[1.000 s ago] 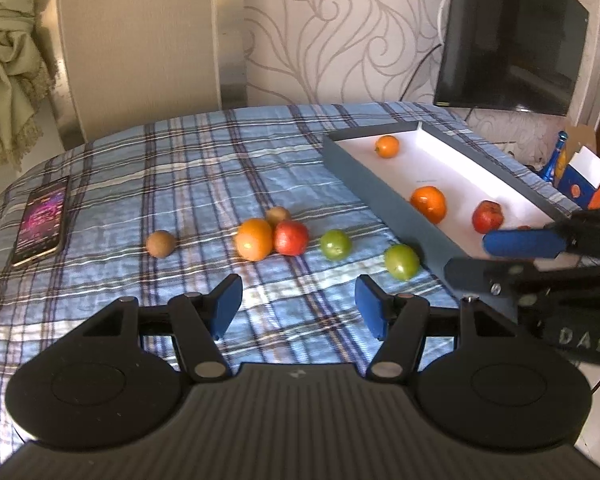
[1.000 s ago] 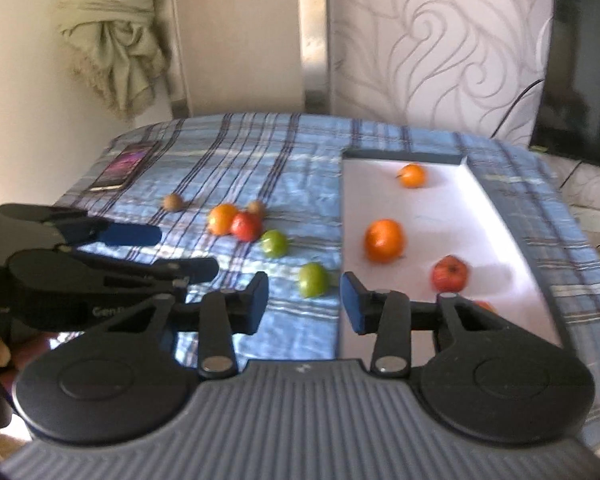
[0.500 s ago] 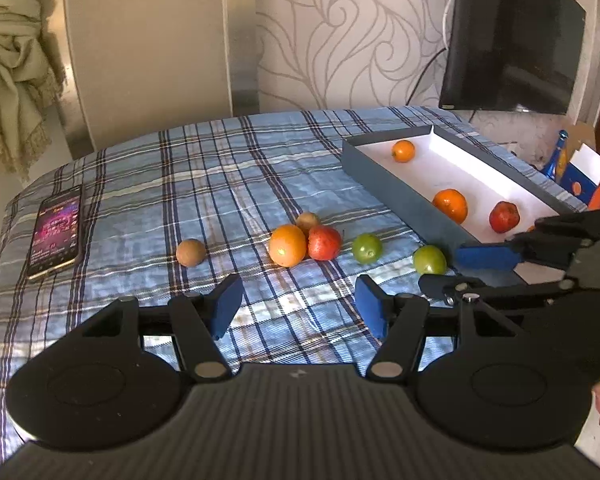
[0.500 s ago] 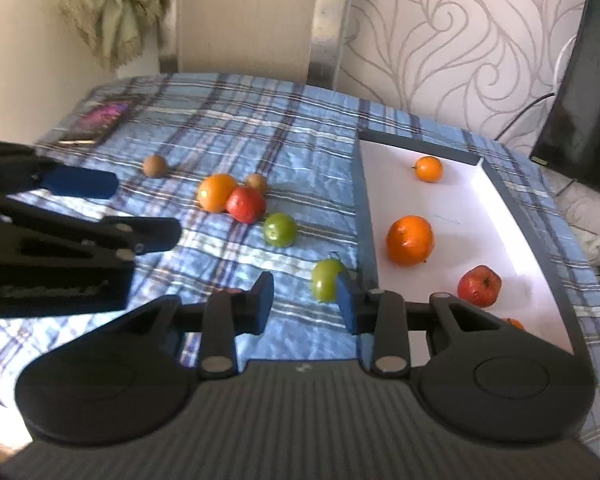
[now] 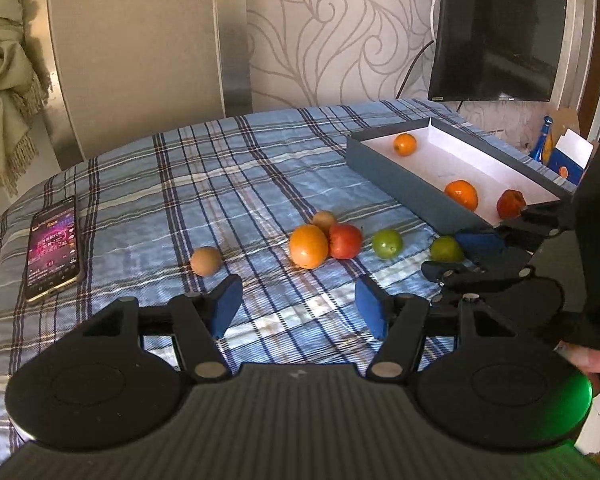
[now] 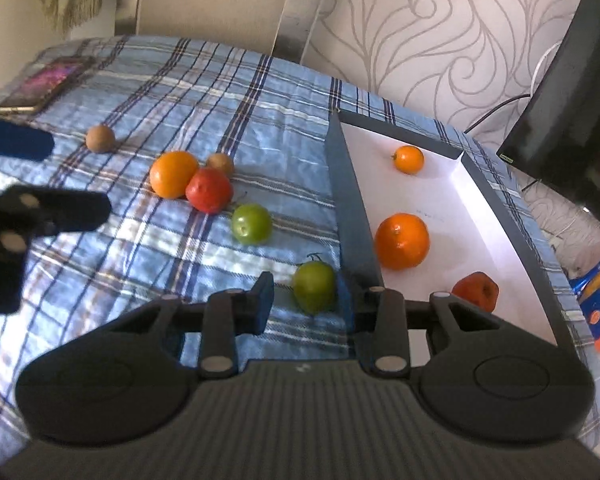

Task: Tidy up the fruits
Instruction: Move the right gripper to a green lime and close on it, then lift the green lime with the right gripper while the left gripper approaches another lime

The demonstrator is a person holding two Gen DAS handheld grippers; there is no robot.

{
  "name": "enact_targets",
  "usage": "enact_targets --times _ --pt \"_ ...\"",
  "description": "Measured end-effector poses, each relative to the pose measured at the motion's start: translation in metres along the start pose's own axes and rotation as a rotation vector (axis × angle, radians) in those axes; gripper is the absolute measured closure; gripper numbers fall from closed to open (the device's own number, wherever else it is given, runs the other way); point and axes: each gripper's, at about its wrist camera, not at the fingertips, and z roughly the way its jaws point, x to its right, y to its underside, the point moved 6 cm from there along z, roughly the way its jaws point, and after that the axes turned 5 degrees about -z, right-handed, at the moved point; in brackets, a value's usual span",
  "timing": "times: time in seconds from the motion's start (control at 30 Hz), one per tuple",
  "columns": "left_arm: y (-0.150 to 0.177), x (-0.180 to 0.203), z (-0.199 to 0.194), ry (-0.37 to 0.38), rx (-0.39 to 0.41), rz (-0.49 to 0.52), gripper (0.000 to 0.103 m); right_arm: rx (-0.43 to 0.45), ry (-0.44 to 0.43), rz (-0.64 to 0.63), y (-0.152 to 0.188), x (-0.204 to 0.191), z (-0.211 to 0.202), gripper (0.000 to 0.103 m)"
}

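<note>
Since a second earlier, our right gripper had come down and in toward the nearer green fruit, its jaws having just been closing; the fruit sat between the blue pads, which stood apart with no squeeze we could see, the right pad close against the box wall. Our left gripper had slid across the plaid cloth, jaws apart as before and empty. Ahead of it lay the orange, red fruit, a small brown fruit behind them, another brown fruit off alone, and the second green fruit. Inside the box sat three fruits, with bare white floor between them. The cloth between the phone at the left edge and the fruits was open; the box wall hemmed the right gripper's far side.
</note>
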Motion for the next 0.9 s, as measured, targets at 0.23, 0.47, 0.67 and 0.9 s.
enact_targets --times 0.23,0.47,0.67,0.9 --pt "-0.002 -0.003 0.002 0.018 0.006 -0.004 0.035 -0.002 0.009 -0.029 0.0 0.001 0.006 0.071" --pt "-0.001 0.005 0.005 0.047 -0.001 0.004 0.035 -0.004 -0.03 0.023 0.003 0.008 -0.002 0.077" --pt "0.0 0.02 0.011 0.086 -0.009 0.02 0.035 -0.002 -0.121 0.104 0.003 0.017 -0.019 0.077" --pt "0.002 0.042 0.02 0.136 -0.026 0.046 0.036 0.032 -0.149 0.166 -0.004 0.039 -0.046 0.077"
